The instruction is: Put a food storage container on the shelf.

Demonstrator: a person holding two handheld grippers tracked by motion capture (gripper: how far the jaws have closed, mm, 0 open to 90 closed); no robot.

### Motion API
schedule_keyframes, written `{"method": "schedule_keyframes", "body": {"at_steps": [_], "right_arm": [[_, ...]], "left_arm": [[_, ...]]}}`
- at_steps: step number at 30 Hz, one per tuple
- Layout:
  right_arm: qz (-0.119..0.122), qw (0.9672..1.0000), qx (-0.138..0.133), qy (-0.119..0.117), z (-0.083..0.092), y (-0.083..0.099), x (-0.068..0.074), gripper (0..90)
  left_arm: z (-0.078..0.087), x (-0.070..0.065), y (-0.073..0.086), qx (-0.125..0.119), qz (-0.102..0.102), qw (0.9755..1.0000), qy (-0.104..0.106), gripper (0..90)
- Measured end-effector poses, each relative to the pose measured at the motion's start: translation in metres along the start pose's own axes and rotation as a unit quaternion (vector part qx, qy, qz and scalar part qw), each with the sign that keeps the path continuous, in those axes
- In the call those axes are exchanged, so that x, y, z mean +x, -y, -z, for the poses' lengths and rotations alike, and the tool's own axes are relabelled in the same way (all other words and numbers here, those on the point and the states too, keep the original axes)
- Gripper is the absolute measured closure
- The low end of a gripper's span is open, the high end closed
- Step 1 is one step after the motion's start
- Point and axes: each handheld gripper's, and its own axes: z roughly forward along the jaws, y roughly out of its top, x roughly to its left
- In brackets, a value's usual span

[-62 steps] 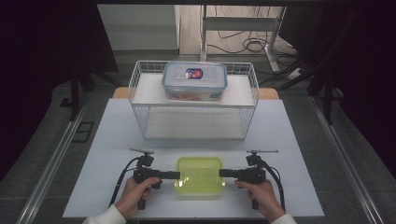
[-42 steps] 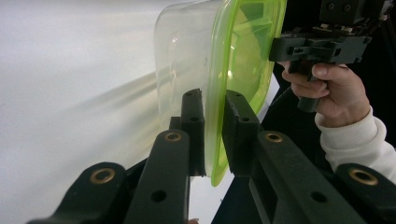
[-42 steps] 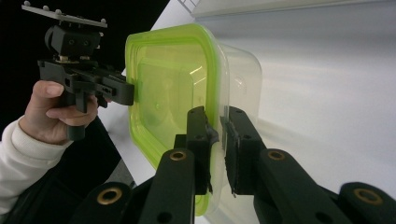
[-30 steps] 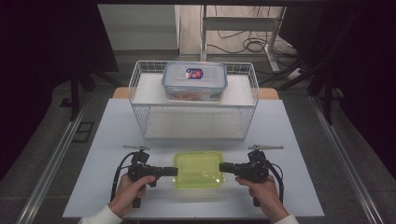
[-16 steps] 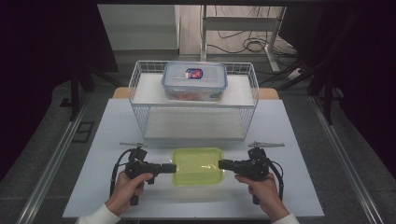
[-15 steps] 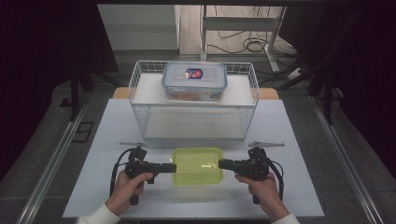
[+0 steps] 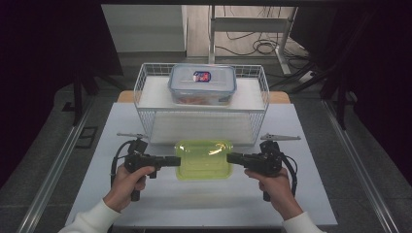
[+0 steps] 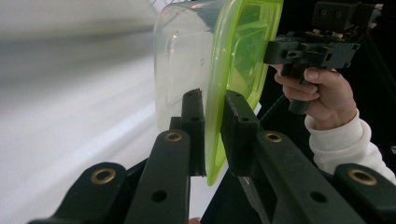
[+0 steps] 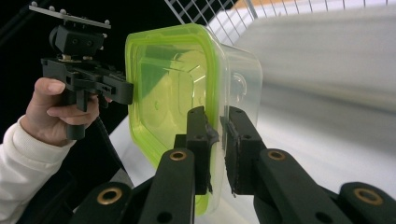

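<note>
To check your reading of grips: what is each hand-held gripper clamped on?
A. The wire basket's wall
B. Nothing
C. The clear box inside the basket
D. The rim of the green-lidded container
D: the left hand-held gripper and right hand-held gripper each pinch opposite rims of the green-lidded container.

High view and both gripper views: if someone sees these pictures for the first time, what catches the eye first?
The container with the bright green lid stands out, near the front middle of the white table, gripped on its lid rim from both sides by the left gripper and the right gripper. Behind it sits a white wire basket, and a clear blue-rimmed box rests on top of it.
</note>
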Motion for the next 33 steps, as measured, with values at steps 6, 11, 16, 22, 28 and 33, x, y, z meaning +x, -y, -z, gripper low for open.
{"method": "schedule_keyframes", "body": {"at_steps": [6,11,16,22,28,33], "right_arm": [[0.017,0.9998,-0.011,0.001,0.006,-0.025,0.012,80.8],[0.028,0.9994,-0.020,0.000,0.011,-0.047,0.019,80.8],[0.034,0.9990,-0.030,-0.001,0.014,-0.073,0.028,80.8],[0.041,0.9981,-0.045,-0.006,0.018,-0.104,0.032,80.8],[0.040,0.9979,-0.051,-0.005,0.019,-0.126,0.031,80.8],[0.034,0.9983,-0.048,-0.009,0.020,-0.145,0.025,80.8]], "left_arm": [[0.011,-0.014,-0.024,-0.003,-0.019,0.9998,-0.003,80.3],[0.021,-0.024,-0.046,-0.007,-0.026,0.9996,-0.003,80.2],[0.032,-0.033,-0.073,-0.014,-0.034,0.9993,0.001,80.2],[0.042,-0.043,-0.105,-0.018,-0.050,0.9986,0.001,80.1],[0.044,-0.044,-0.129,-0.017,-0.053,0.9984,0.006,80.0],[0.044,-0.042,-0.148,-0.016,-0.051,0.9985,0.015,79.9]]}}
